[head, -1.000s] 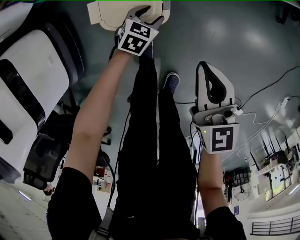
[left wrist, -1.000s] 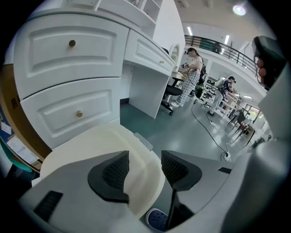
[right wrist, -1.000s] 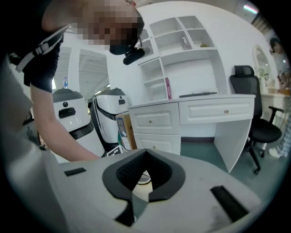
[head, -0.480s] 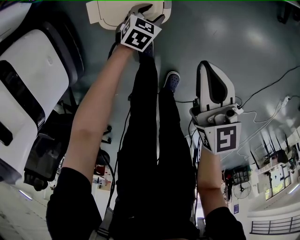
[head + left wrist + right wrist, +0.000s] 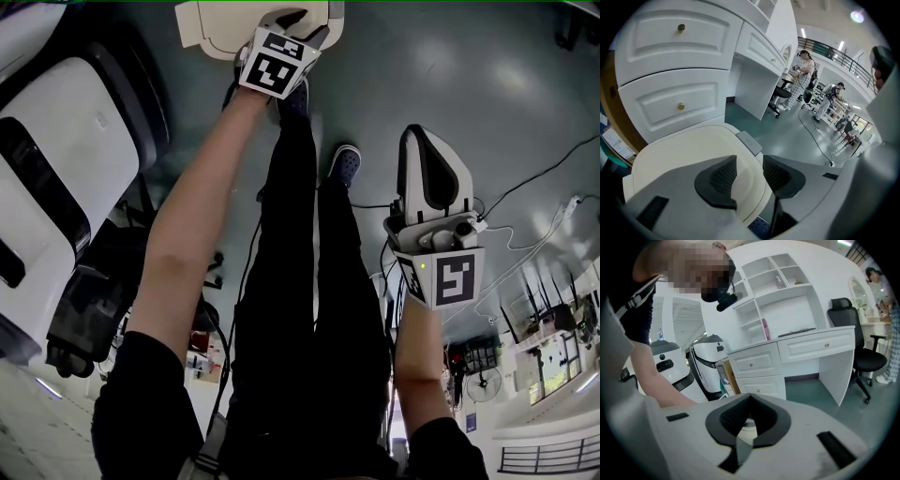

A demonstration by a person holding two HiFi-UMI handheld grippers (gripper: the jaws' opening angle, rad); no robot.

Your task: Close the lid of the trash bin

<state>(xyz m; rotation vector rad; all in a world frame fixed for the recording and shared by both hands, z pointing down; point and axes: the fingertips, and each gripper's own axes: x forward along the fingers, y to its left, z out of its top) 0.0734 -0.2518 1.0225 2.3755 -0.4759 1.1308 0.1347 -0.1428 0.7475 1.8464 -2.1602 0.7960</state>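
In a big open hall with white furniture and people working way in the back, everything stands on a grey-green floor (image 5: 487,84), so there's no tabletop involved. The cream trash bin (image 5: 216,23) is parked just beside a white drawer cabinet (image 5: 675,70). Its lid (image 5: 689,150) looks flat down or very close to it. The long way runs from the cabinet side out to a little button panel (image 5: 749,142) at the near edge.

The left claw (image 5: 750,176) is the one that matters. It's tilted down right over the lid's rim next to that panel, and its jaws have just been closing in. They're not pinching yet, and the rim sits in the gap between them. My guess is a push straight down would seat it.

The right claw (image 5: 750,399) is clenched on nothing and hangs over the floor, well apart from the bin.
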